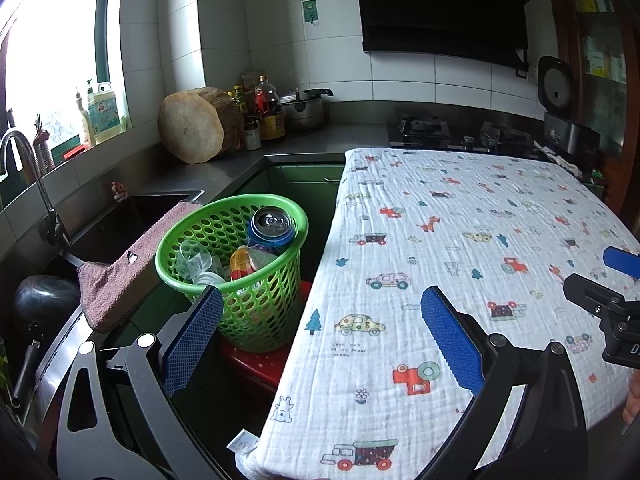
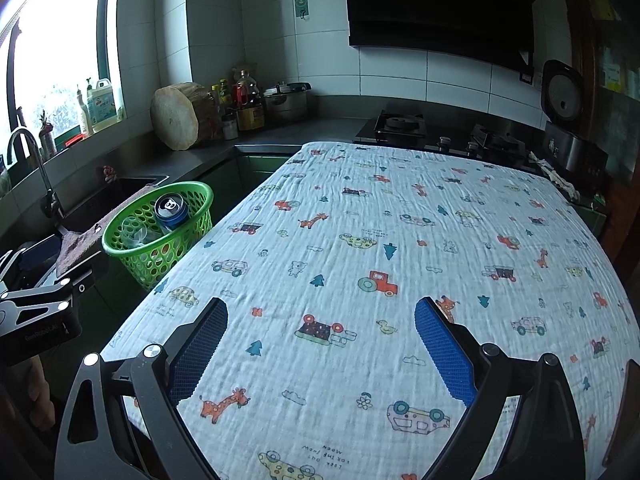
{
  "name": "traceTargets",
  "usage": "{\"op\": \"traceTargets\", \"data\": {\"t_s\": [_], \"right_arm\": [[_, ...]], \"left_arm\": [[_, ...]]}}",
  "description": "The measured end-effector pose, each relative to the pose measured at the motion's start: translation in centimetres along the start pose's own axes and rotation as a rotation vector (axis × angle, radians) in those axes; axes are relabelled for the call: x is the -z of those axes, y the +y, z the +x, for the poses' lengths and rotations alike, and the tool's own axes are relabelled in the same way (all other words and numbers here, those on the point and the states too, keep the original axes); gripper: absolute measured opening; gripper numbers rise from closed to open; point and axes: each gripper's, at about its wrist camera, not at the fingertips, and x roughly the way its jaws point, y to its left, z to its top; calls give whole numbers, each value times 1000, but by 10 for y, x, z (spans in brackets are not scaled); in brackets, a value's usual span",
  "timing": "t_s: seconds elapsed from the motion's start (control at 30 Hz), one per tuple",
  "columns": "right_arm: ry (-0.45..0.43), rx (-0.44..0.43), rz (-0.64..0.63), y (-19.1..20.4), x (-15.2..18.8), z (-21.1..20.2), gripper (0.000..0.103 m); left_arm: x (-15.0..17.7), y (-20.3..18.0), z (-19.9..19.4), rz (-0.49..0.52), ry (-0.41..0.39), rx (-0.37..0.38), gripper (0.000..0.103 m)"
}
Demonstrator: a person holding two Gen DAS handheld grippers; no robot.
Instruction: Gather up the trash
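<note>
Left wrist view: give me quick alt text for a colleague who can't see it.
The open left gripper hovers over the edge of a table covered with a cartoon-print cloth. Left of the table, a green basket holds a blue can and clear plastic trash.

Table (image 2: 400, 240) under crinkled matt cotton cloth (image 1: 460, 240), printed with cars and trees; green basket (image 1: 256, 304) glossy perforated plastic; can (image 1: 271, 227) shiny metal top, blue glossy side; clear plastic cup (image 1: 194, 260); chopping block (image 1: 191, 128) rough pale wood; worktop (image 1: 320, 140) dull brushed steel; wall tiles (image 1: 280, 40) glossy white; rag (image 1: 120, 272) coarse pink cloth; gripper pads (image 1: 452, 344) blue, dimpled rubber
</note>
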Motion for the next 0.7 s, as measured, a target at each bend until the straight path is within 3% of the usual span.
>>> {"op": "traceTargets", "data": {"t_s": [0.7], "right_arm": [[1, 18, 5, -4, 3, -3, 92]], "left_arm": [[0, -9, -2, 7, -8, 32, 98]]}}
